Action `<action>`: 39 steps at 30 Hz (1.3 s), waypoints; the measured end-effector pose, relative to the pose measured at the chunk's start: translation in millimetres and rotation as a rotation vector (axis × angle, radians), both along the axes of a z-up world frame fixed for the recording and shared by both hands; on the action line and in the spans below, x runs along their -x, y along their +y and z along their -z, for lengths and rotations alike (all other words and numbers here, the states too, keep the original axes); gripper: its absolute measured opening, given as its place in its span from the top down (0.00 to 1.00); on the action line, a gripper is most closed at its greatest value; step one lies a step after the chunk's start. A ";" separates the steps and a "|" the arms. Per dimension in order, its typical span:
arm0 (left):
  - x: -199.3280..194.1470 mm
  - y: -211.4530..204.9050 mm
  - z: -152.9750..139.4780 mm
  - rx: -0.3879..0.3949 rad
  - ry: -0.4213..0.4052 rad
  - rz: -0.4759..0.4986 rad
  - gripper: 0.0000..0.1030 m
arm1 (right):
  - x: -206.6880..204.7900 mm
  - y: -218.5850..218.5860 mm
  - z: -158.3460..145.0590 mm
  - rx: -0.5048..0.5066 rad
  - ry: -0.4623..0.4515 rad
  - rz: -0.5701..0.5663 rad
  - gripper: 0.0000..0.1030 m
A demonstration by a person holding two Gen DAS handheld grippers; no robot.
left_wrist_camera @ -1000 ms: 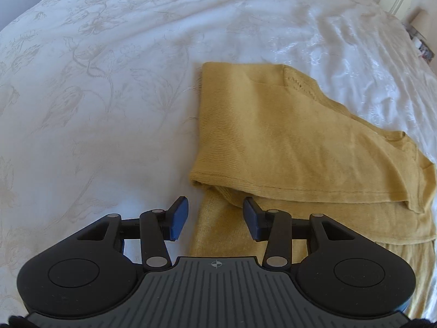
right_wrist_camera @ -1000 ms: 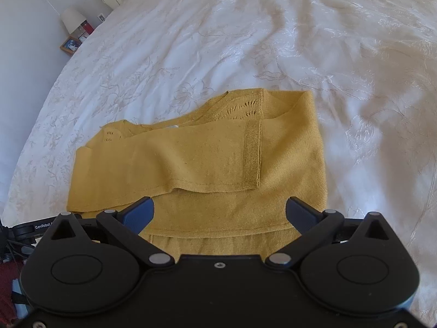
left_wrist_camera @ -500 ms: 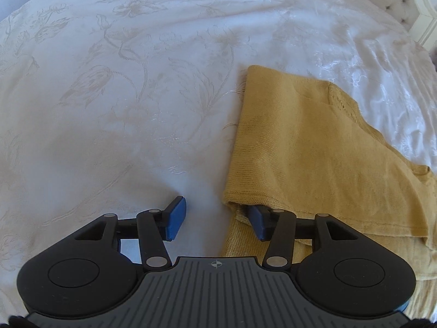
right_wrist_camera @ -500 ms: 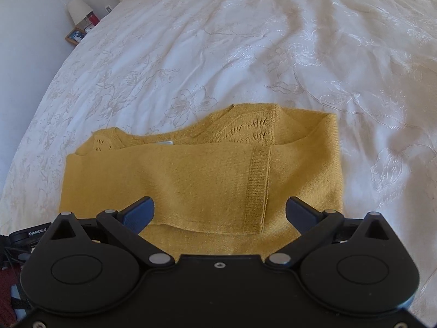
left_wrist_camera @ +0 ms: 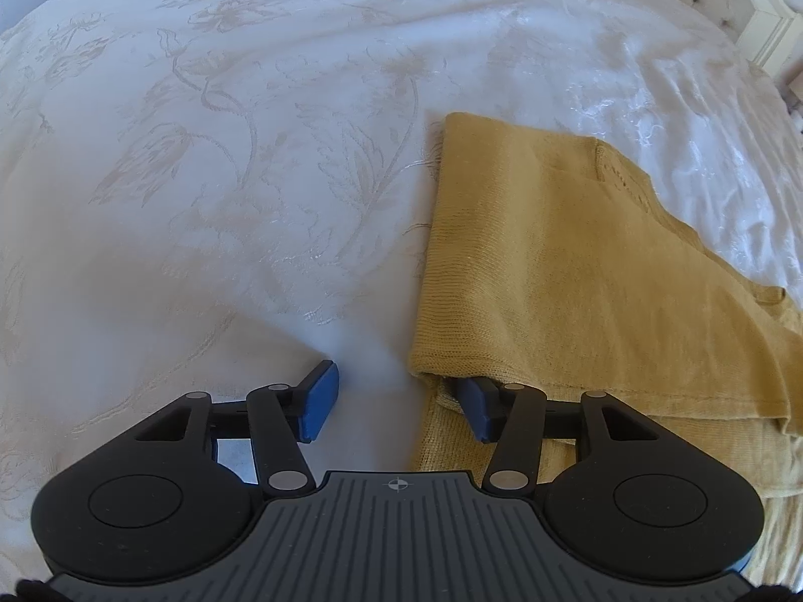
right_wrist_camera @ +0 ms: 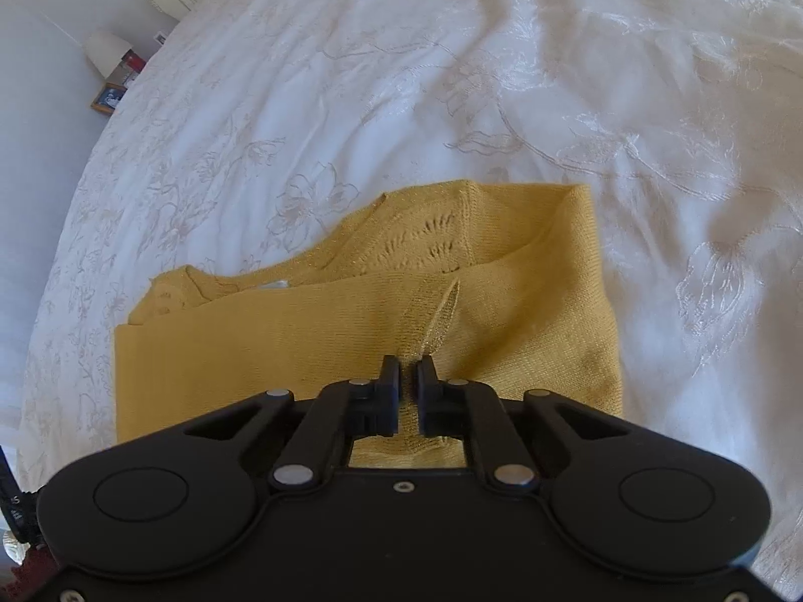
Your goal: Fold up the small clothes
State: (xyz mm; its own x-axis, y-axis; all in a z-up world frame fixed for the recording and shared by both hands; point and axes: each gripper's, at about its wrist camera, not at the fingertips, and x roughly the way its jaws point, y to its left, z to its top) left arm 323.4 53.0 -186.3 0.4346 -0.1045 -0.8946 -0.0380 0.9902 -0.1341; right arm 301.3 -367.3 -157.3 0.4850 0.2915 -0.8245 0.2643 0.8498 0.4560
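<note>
Where jaws pinch, sweater (right_wrist_camera: 311, 341) hidden (partly)

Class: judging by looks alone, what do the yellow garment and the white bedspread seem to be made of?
Garment: a fine matte knit, perhaps cotton or wool, shown by its rows of stitches and openwork pattern. Bedspread: a woven cloth with slight sheen, likely damask or jacquard, shown by its raised floral pattern.

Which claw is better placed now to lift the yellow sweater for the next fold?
Right claw: already shut on the yellow sweater. Left claw is open at its corner, gripping nothing.
</note>
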 end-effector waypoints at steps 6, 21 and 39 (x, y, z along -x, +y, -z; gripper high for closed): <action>-0.8 -0.3 0.2 -0.004 -0.001 0.013 0.50 | 18.2 -5.6 -35.8 0.027 -0.067 -0.020 0.88; 10.4 20.3 -16.7 -0.172 0.016 -0.004 0.45 | 17.1 -6.3 -2.9 0.233 0.048 -0.010 0.38; -22.3 -114.0 -41.2 -0.072 -0.138 0.351 0.14 | -21.9 92.0 -1.3 0.362 -0.063 -0.258 0.00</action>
